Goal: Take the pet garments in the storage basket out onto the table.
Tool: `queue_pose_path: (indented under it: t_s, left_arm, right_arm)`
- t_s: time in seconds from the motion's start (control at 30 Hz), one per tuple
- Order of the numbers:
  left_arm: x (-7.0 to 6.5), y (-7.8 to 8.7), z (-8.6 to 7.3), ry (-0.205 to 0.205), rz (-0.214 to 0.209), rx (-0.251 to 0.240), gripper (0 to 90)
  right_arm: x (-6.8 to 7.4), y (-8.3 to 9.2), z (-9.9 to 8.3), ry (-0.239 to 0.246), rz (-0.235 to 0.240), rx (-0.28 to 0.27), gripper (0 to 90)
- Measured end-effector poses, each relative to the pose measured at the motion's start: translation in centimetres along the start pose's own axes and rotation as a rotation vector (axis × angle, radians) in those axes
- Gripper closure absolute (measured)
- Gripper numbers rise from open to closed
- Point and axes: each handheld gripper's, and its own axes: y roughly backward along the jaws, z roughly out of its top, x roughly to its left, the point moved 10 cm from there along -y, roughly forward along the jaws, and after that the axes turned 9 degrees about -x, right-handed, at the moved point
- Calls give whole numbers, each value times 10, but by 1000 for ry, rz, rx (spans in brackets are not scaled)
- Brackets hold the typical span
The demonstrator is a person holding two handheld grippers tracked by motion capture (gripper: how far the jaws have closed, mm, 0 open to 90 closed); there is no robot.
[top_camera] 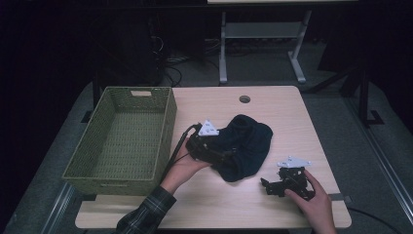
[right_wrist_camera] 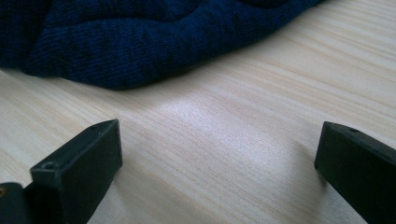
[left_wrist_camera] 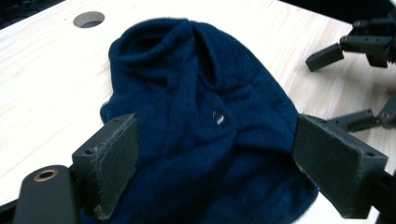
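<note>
1. I take the dark blue knitted garment (top_camera: 246, 146) as my landmark; it lies crumpled on the bare wood of the table (top_camera: 272, 100), right of the green woven basket (top_camera: 122, 139) and a little apart from it.
2. My left gripper (top_camera: 221, 157) sits at the garment's near-left edge, between it and the basket. In the left gripper view its jaws are spread wide, one on each side of the cloth, with nothing pinched between them.
3. In that same view I see a small dark button (left_wrist_camera: 218, 116) near the middle of the garment.
4. My right gripper (top_camera: 269, 185) rests to the near-right of the garment, close to it but not touching. Its jaws are also spread apart, and the right gripper view shows bare wood between them, with the garment's hem just beyond.
5. A round cable hole (top_camera: 244, 99) lies in the table top beyond the garment, on its far side.
6. The basket, left of the garment, has nothing lying in it that I can make out.
</note>
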Motion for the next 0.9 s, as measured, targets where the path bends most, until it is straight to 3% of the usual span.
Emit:
queue_pose_path:
  t_s: [0.17, 0.7, 0.9]
  left_arm:
    - [-4, 9, -17, 0, 4, 10, 146]
    - [-2, 21, -84, 54, 89, 75, 145]
    - [-4, 17, -103, 19, 99, 136, 144]
  right_arm:
    - [0, 0, 0, 0, 0, 0, 5]
    - [0, 0, 0, 2, 0, 0, 5]
    - [0, 0, 0, 3, 1, 0, 5]
